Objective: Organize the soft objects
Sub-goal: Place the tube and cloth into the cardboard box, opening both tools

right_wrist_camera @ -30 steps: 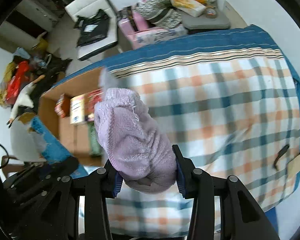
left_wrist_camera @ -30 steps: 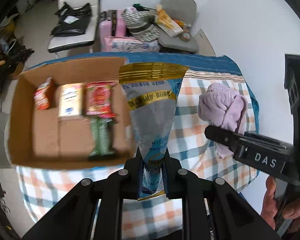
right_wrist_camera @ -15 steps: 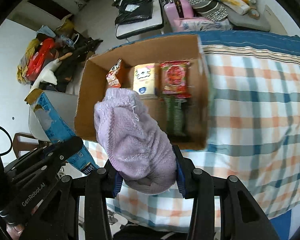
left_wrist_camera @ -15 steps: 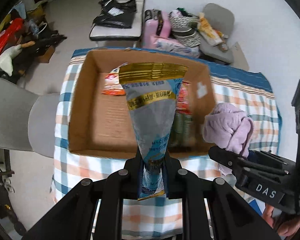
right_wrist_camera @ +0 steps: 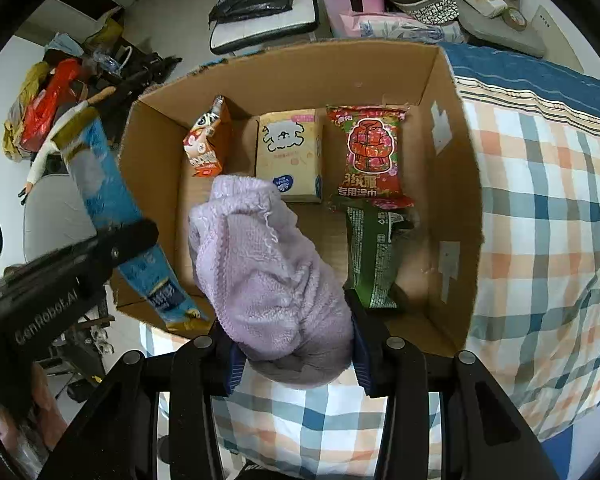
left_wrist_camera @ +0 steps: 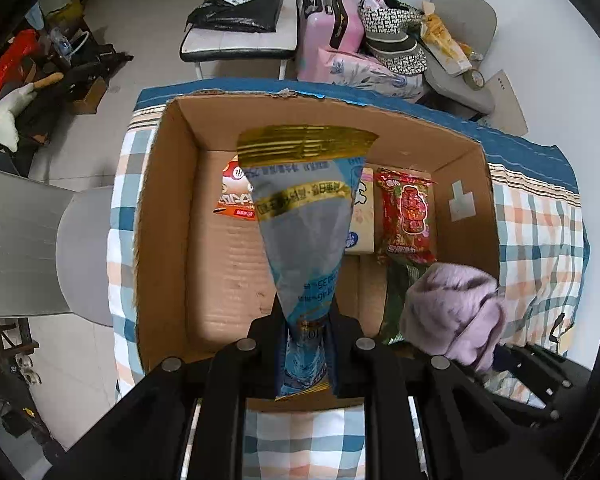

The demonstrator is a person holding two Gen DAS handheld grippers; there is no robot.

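Both grippers are loaded and hang over the cardboard box (right_wrist_camera: 452, 168); the step in hand looks like dropping both soft items into it.

The left gripper (left_wrist_camera: 305, 344) is clamped on the bottom end of a blue and gold pouch (left_wrist_camera: 304, 216), which stands up and away from the fingers over the box's bare left half. The right gripper (right_wrist_camera: 296, 354) is squeezed tight on a lilac knitted cloth (right_wrist_camera: 268, 272), a bundle bulging out past the fingers and hanging above the box's near middle. In the left view the same cloth (left_wrist_camera: 452, 312) sits over the box's near right corner.

Already in the box: an orange snack pack (right_wrist_camera: 204, 144) at the far left, a cream tissue pack (right_wrist_camera: 292, 152) in the far middle, a red wipes pack (right_wrist_camera: 372, 152) at the far right, and a green packet (right_wrist_camera: 374, 256) just nearer than the red one.

To do it well, I'd say:
- Lower the pouch toward the empty left floor of the box before letting go, since it is tall and floppy and could tip over the wall.
- Put the cloth in the free near-middle patch, beside the green packet and not on it.
- Release one item at a time; the two grippers are close together at the box's near edge and could bump.
- Lower each item inside the box walls first.
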